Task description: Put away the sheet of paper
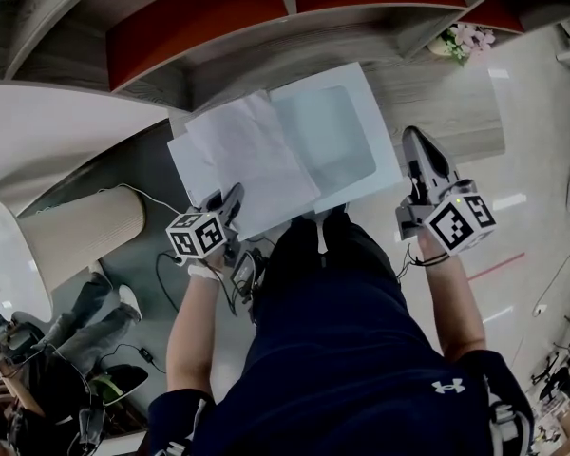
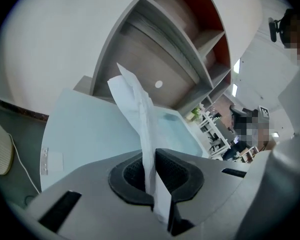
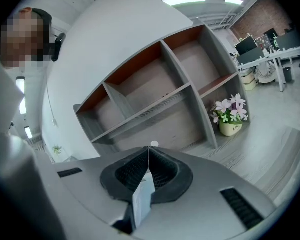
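The white sheet of paper lies slightly crumpled over the left part of a pale blue see-through folder on a grey wooden top. My left gripper is shut on the paper's near edge. In the left gripper view the paper rises edge-on from between the pads of the left gripper, with the folder below it. My right gripper is at the folder's right edge. In the right gripper view the right gripper is shut, with a thin pale blue sliver caught between its jaws.
Behind the top stands a curved shelf unit with red-backed compartments. A flower pot stands at the right end, and shows as the flower pot in the right gripper view. A beige ribbed cylinder and a seated person are at lower left.
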Tool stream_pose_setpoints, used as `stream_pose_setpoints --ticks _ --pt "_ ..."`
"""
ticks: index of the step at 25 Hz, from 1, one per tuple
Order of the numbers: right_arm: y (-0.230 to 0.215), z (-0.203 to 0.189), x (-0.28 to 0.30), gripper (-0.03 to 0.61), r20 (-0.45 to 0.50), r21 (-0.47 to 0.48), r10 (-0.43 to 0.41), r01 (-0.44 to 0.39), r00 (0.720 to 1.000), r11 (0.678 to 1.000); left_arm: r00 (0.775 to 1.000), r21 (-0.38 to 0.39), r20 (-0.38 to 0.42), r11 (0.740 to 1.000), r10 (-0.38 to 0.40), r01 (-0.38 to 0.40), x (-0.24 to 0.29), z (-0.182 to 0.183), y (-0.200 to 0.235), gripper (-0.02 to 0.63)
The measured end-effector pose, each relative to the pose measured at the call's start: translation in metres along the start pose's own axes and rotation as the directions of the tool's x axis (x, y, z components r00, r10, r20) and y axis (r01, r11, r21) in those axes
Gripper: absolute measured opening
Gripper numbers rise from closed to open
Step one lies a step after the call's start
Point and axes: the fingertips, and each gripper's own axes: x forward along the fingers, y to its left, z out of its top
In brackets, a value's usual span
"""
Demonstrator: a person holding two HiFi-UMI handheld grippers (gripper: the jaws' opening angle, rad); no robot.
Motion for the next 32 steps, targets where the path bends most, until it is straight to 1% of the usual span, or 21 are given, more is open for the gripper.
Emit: stream_pose_setpoints --ticks 5,8,11,14,18,19,20,22,26,28,32 --pt "-0.006 -0.004 0.008 0.015 -0.007 -0.009 -0.014 0.014 1.0 1.0 0.999 -0.046 -0.029 0.999 0.017 -0.018 0.0 -0.015 0.015 0.035" --pt "-0.018 -0.02 0.017 0.015 -0.057 -0.044 -0.033 0.03 0.998 0.999 0.998 -0.044 -0.052 0.999 0.02 -0.022 0.002 -0.021 0.019 0.035" --pt "-0.034 -0.042 0.026 0.015 -0.131 -0.145 -0.084 0.065 0.988 0.987 0.997 -0.035 -0.071 0.999 0.025 -0.028 0.006 -0.024 0.021 0.035" --pt "-0.051 -0.063 0.034 0.015 -0.195 -0.254 -0.141 0.088 0.971 0.963 0.996 -0.022 -0.087 0.999 0.022 -0.024 0.012 -0.024 0.018 0.035" --pt "-0.065 -0.093 0.042 0.019 -0.281 -0.33 -0.178 0.079 0.943 0.941 0.995 -0.01 -0.103 1.0 0.012 -0.013 0.023 -0.023 0.015 0.035" --pt "-0.068 -0.1 0.043 0.049 -0.3 -0.342 -0.186 0.077 0.936 0.937 0.994 -0.012 -0.104 1.0 0.008 -0.009 0.026 -0.022 0.014 0.035" --pt "-0.071 -0.106 0.044 0.086 -0.317 -0.351 -0.193 0.074 0.929 0.934 0.995 -0.017 -0.104 1.0 0.004 -0.005 0.029 -0.021 0.012 0.035" --pt "-0.075 -0.116 0.043 0.11 -0.341 -0.36 -0.201 0.07 0.918 0.93 0.995 -0.023 -0.104 1.0 -0.008 0.005 0.036 -0.018 0.008 0.035" --pt "-0.085 -0.13 0.038 0.126 -0.373 -0.384 -0.226 0.072 0.9 0.92 0.993 -0.024 -0.118 0.999 -0.029 0.026 0.05 -0.017 0.0 0.035" --pt "-0.09 -0.135 0.035 0.135 -0.386 -0.383 -0.234 0.075 0.892 0.921 0.991 -0.029 -0.126 0.999 -0.041 0.038 0.057 -0.017 -0.006 0.035" --pt "-0.1 -0.133 0.025 0.137 -0.373 -0.357 -0.25 0.111 0.893 0.927 0.988 -0.038 -0.142 0.998 -0.058 0.053 0.073 -0.015 -0.017 0.035"
